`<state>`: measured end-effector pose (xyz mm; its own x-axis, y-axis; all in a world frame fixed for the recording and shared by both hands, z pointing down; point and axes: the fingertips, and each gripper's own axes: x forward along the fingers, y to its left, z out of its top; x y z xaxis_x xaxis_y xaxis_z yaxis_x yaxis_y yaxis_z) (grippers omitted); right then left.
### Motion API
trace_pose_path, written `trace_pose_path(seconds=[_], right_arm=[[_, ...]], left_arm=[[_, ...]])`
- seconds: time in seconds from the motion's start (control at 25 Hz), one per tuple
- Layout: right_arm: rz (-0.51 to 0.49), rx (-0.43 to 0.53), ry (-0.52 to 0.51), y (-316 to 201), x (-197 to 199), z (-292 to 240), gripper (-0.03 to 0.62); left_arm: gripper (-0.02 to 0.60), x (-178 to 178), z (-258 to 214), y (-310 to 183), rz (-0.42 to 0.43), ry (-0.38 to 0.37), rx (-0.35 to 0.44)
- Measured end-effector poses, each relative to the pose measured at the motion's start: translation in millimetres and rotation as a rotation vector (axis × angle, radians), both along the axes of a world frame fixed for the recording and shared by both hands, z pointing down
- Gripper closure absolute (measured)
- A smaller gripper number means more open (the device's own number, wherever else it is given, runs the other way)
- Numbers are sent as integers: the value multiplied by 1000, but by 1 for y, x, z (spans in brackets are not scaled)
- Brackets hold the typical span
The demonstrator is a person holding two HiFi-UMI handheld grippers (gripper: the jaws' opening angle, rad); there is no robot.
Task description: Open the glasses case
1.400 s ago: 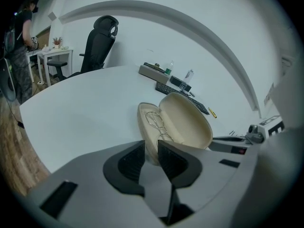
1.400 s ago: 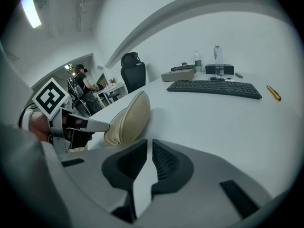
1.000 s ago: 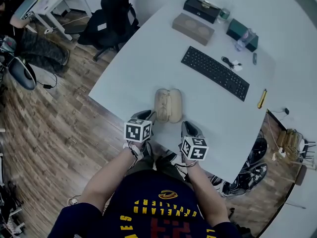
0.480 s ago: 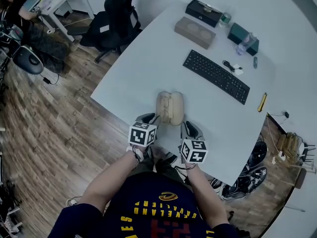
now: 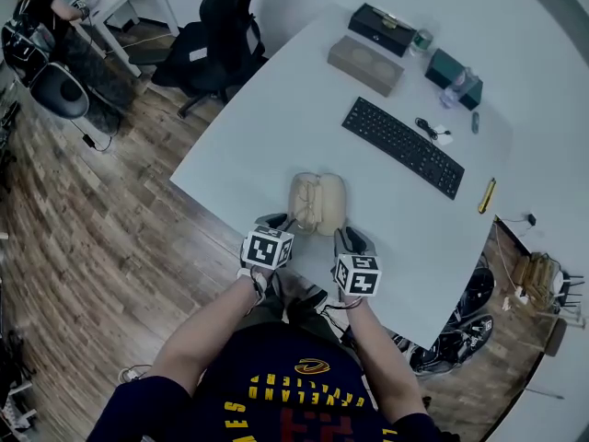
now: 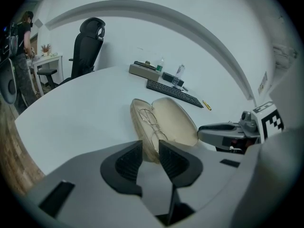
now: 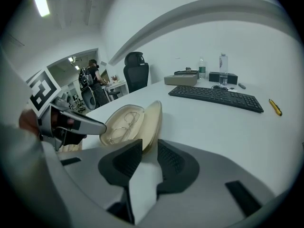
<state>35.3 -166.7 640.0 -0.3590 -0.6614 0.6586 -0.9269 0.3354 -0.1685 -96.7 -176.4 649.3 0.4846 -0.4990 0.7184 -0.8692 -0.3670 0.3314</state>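
Note:
A beige glasses case lies open on the white table, and wire-framed glasses rest in its left half. My left gripper is at the near end of that half. Its jaws are opening, with the case's end between the pads but not pressed. My right gripper is at the near end of the lid. Its jaws are opening too, and the lid's edge stands loose in the gap. Each gripper shows in the other's view: the right gripper and the left gripper.
Beyond the case lie a black keyboard, a brown box, a black box, a teal box and a yellow pen. A black office chair stands off the table's far left. The table's edge runs just under my grippers.
The two halves of the case have spread a little wider. Both grippers have stayed at its near end.

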Motion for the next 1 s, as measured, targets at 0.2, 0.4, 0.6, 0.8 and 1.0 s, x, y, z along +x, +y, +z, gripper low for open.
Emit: trace_pose_path(seconds=[0.2, 0.4, 0.6, 0.8, 1.0], right_arm=[[-14, 14, -34, -1, -4, -6, 482], [-6, 36, -65, 1, -2, -21, 482], [26, 83, -186, 9, 6, -66, 482], [37, 151, -425, 19, 8, -139, 530], [-61, 274, -469, 43, 14, -212, 563]], left_arm=[[476, 4, -6, -2, -5, 15, 12], [476, 10, -22, -3, -3, 52, 30], [476, -4, -65, 1, -64, 140, 98], [476, -10, -144, 15, -89, 297, 213], [496, 15, -235, 42, 59, 358, 413]])
